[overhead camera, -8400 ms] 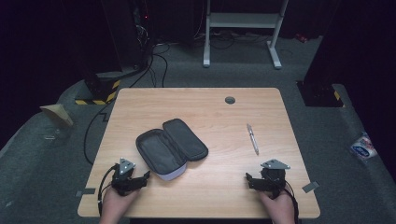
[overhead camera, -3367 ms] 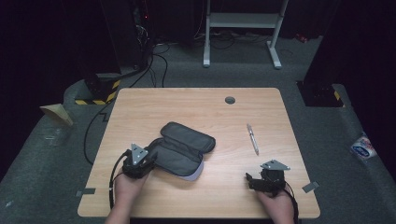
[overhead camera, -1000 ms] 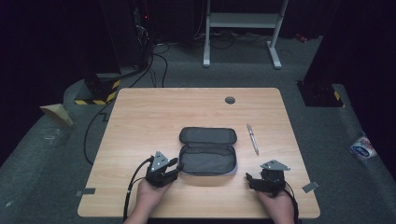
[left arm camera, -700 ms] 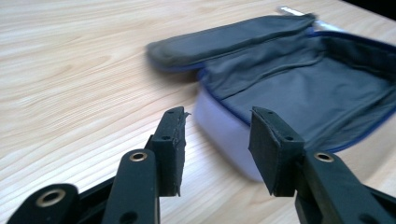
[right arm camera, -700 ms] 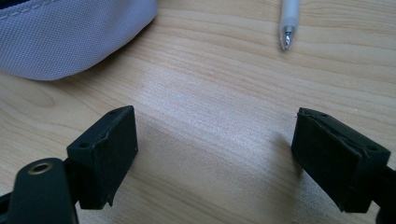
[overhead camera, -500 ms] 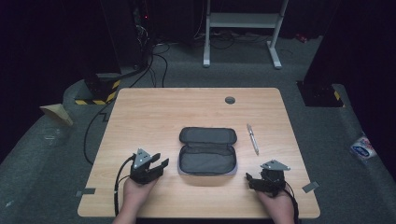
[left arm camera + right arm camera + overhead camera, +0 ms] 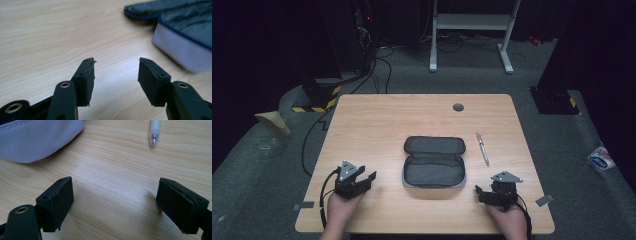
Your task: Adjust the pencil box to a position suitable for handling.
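An open grey pencil case lies flat at the middle of the wooden table, lid folded back toward the far side. A pen rests just right of it. My left gripper sits near the front left, well left of the case, jaws apart with nothing between them; they have just been opening. In the left gripper view the case's pale side lies ahead to the right of the left gripper. My right gripper rests at the front right, open and empty. The right gripper faces the case's corner and the pen tip.
A small round grommet is set near the table's far edge. Cables and a black stand sit on the grey floor behind the table, with a white frame's legs farther back. Bare wood surrounds both grippers.
The left gripper has let go of the case's left end and drawn back to the left along the front of the table. The case and the right gripper stay put.
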Demonstrator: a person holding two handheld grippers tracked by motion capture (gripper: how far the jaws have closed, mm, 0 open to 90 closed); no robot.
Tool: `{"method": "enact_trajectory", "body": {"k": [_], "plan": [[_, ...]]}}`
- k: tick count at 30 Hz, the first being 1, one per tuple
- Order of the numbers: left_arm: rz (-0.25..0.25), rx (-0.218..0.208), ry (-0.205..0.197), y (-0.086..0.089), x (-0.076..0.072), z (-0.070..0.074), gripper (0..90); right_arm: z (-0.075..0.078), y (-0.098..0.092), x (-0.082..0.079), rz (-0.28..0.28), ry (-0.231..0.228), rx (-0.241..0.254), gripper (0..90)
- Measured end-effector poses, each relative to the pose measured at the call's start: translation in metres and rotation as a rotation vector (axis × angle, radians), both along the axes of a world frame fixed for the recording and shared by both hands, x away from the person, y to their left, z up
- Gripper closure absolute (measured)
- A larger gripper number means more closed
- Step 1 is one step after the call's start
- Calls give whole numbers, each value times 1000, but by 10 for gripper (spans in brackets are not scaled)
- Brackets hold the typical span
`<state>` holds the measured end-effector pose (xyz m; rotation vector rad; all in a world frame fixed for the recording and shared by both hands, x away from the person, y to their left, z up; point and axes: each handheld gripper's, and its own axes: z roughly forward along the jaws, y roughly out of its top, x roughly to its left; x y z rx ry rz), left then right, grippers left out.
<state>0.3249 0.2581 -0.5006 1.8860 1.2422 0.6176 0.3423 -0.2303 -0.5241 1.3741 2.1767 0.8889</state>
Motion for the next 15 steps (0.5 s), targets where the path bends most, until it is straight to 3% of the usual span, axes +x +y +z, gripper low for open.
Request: {"method": "enact_trajectory", "body": {"k": [2, 5, 9, 15], "plan": [[1, 41, 25, 6, -4, -7, 442, 0, 0, 0, 0, 0, 1, 140], [22, 49, 93, 17, -7, -20, 414, 0, 0, 0, 1, 0, 1, 141], [21, 71, 95, 17, -9, -26, 387, 0, 0, 0, 3, -1, 1, 141], [29, 62, 86, 13, -8, -28, 324, 0, -1, 0, -1, -6, 2, 159]]}}
